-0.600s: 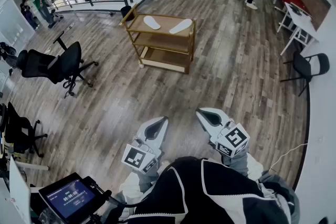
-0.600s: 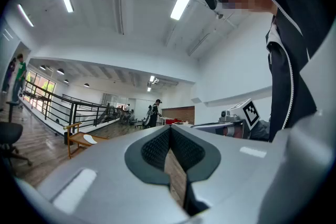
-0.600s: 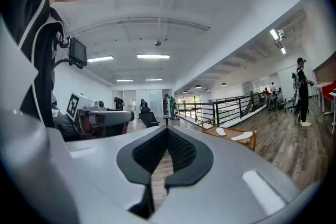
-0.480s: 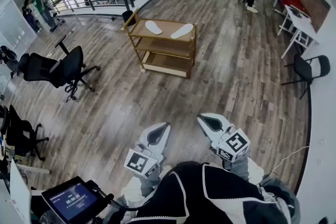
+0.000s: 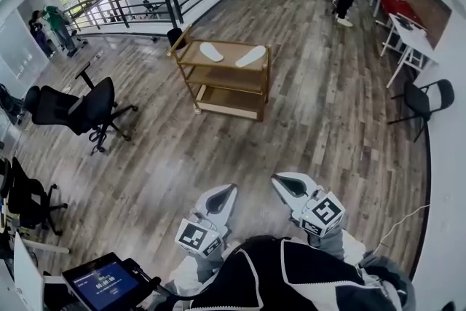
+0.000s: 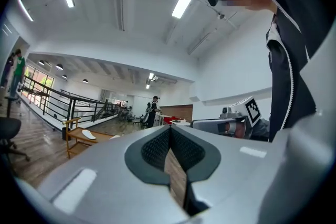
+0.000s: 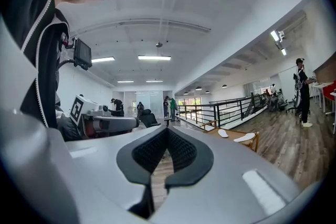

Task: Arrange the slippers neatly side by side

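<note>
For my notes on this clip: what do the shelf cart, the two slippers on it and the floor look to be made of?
Cart: probably light wood or wood-look board, matte, even tan on shelves and posts.
Left slipper and right slipper: white and flat, perhaps thin fabric or foam; too small to tell.
Floor: wood or wood-look planks, slight sheen, streaked grey-brown grain.

Slippers lie apart atop cart; chair left.
</note>
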{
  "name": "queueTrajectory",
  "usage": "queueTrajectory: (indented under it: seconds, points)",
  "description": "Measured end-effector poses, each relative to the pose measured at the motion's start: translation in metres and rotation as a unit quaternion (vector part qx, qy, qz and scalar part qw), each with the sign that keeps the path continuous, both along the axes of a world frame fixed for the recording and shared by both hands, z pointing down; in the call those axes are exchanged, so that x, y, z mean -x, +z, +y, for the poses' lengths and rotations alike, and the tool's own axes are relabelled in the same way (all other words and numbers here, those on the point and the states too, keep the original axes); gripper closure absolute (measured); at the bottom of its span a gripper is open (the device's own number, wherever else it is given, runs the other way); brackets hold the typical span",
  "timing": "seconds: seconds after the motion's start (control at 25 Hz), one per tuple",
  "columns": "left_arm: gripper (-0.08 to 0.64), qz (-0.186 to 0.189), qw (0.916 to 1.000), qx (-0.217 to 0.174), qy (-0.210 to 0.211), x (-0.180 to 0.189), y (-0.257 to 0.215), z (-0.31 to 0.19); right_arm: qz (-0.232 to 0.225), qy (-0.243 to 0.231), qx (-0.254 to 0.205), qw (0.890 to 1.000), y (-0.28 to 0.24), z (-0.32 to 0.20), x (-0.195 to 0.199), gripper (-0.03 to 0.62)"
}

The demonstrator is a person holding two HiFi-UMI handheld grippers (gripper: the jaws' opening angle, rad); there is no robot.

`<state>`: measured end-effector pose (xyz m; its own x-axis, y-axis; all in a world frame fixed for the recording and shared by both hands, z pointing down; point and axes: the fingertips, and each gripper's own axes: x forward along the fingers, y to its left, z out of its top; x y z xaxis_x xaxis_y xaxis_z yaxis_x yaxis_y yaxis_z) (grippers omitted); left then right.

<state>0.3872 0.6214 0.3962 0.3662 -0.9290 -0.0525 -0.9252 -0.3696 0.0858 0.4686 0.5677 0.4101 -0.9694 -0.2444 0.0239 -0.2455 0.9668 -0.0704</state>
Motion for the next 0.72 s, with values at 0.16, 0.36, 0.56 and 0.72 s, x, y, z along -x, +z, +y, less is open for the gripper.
queueTrajectory:
  seconds: [0.16, 0.36, 0.56, 0.72]
  points:
    - [0.541, 0.002, 0.9999, 0.003, 0.012, -0.002, 0.004, 0.003, -0.004, 0.007, 0.008, 1.000, 0.005, 0.001, 0.002, 0.588]
    - [0.541, 0.012, 0.9997, 0.007, 0.019, 0.012, 0.008, 0.010, -0.001, 0.009, 0.012, 1.000, 0.008, 0.006, 0.017, 0.588]
    - [0.541, 0.017, 0.9994, 0.008, 0.029, 0.053, 0.005, 0.025, 0.005, 0.011, 0.008, 1.000, 0.005, 0.023, 0.063, 0.588]
    - [0.541, 0.028, 0.9989, 0.005, 0.038, 0.074, 0.011, 0.032, 0.004, 0.015, 0.005, 1.000, 0.014, 0.034, 0.088, 0.588]
